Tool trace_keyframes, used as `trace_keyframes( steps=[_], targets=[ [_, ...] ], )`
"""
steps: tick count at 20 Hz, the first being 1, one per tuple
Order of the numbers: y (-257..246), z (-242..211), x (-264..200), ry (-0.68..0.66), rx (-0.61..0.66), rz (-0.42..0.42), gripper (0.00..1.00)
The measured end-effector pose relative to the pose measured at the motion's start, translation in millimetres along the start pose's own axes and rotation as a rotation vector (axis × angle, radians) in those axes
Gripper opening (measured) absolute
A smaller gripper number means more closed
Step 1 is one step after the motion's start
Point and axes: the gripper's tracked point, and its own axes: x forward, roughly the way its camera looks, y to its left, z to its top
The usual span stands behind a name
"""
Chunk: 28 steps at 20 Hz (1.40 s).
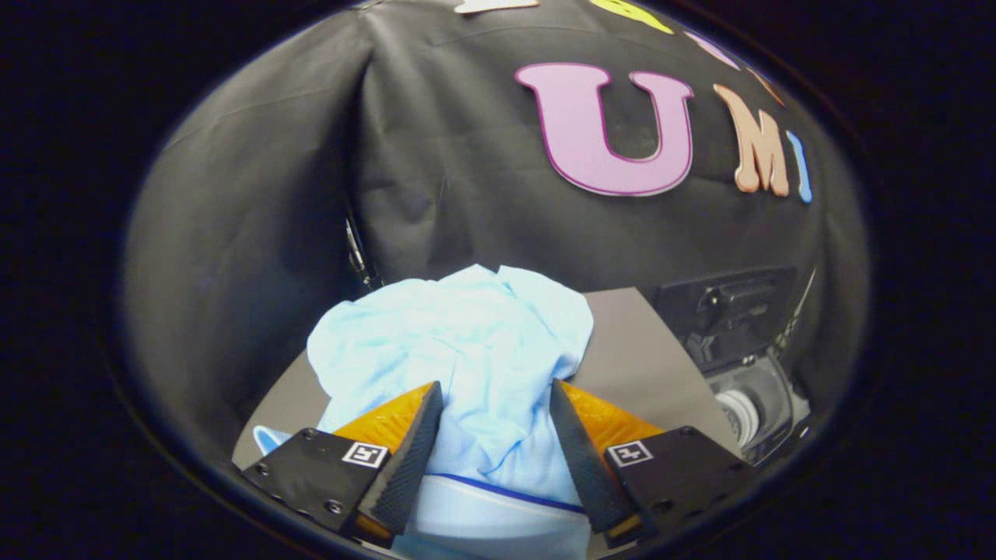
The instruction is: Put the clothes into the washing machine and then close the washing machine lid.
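Black cloth wall behind, grey table (622,342) below — far corner partly hidden. Light blue clothes (467,342) heaped on it, bunched between the fingers of the gripper (496,404), hem with a dark blue line cut off below. Fingers set fairly wide; could not tell whether both pressed the fabric. Washing machine (751,404) beyond, to the right — lid up, drum dim, half cut off.

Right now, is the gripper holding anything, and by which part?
The light blue garment lies bunched between the fingers of the gripper, near its blue-trimmed edge. Whether both fingers actually press on it cannot be told.
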Motion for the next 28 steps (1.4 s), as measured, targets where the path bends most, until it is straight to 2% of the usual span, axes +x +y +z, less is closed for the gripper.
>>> trace_keyframes(
  steps=[2,3,4,6,9,12,14,16,19,21,25,28],
  targets=[
    [12,10,-2,-0.050,-0.010,0.039,0.80],
    [18,10,-3,-0.053,-0.005,0.062,0.81],
    [19,8,-1,-0.039,-0.016,0.062,0.82],
    [12,-16,1,0.072,-0.048,0.038,0.87],
    [26,-12,1,0.075,-0.015,0.065,0.86],
    [19,-12,3,0.050,-0.051,0.029,0.85],
    [32,-14,13,0.039,-0.003,0.063,0.66],
    [35,-16,7,0.025,0.046,0.051,0.48],
    [33,-14,5,0.024,0.045,0.048,0.48],
    [33,-15,6,0.027,0.023,0.071,0.08],
    [30,-15,1,0.003,0.081,0.119,0.08],
    [20,-12,-4,-0.024,0.023,0.074,0.08]
  ],
)
